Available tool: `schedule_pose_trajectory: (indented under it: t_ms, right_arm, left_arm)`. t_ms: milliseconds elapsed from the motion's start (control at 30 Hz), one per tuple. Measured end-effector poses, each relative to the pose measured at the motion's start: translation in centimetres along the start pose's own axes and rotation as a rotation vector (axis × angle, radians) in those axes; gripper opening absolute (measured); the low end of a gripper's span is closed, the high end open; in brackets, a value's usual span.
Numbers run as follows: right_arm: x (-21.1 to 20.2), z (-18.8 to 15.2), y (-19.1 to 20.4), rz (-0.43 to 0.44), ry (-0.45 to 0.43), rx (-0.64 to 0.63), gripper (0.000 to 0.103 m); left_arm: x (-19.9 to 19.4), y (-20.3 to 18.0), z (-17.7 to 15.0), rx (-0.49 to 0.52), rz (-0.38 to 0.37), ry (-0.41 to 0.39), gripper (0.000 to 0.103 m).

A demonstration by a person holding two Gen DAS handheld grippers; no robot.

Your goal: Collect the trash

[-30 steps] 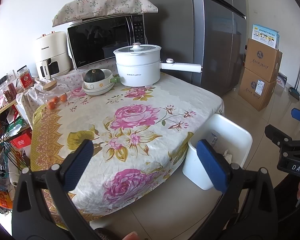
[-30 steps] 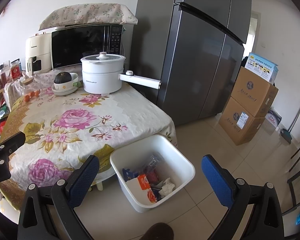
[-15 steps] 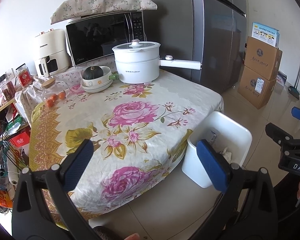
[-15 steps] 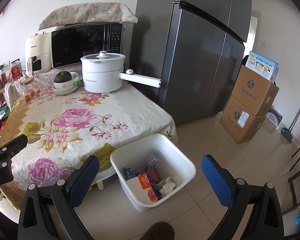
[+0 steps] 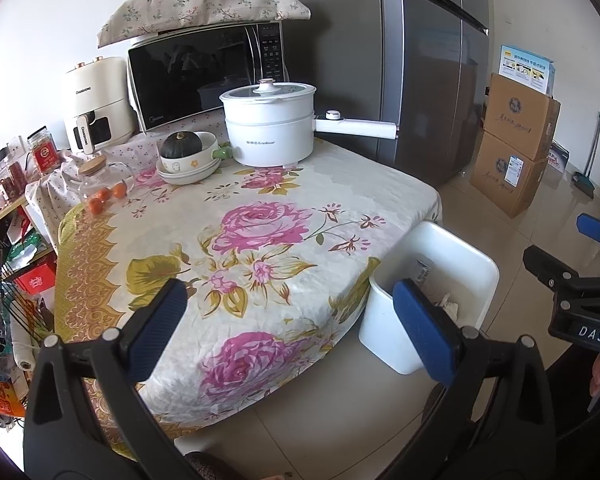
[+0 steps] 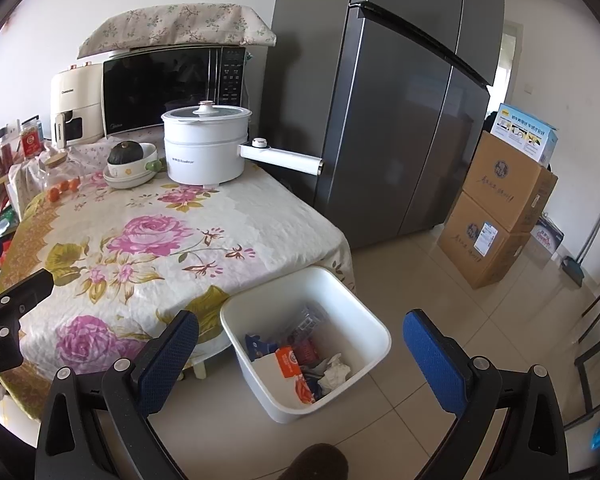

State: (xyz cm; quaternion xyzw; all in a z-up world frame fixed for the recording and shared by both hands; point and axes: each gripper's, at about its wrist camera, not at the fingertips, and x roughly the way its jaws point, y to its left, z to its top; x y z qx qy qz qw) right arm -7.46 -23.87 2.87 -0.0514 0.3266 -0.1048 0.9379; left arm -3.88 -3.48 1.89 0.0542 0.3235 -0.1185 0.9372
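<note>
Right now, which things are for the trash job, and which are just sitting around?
For the job:
white plastic trash bin on the floor beside the table
wrappers and crumpled paper inside it
left gripper and right gripper, both open and empty

Just sitting around:
white electric pot
dark green squash in a bowl
black microwave
grey fridge
cardboard boxes

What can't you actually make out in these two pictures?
- Left wrist view: most of what lies in the white bin is hidden by its near wall and the left gripper's blue pad.
- Right wrist view: the printing on the orange packet in the bin is too small to read.
- Both views: the shelf clutter is cut off by the left edge.
- Microwave interior: dark glass, nothing shows.
</note>
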Motion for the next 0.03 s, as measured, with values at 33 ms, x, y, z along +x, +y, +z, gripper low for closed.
schedule_pose_trajectory:
  t_ms: [33]
  right_arm:
    - [0.03, 0.01, -0.04, 0.003, 0.002, 0.001, 0.103]
  left_arm:
    - [0.03, 0.02, 0.00, -0.005, -0.004, 0.004, 0.102]
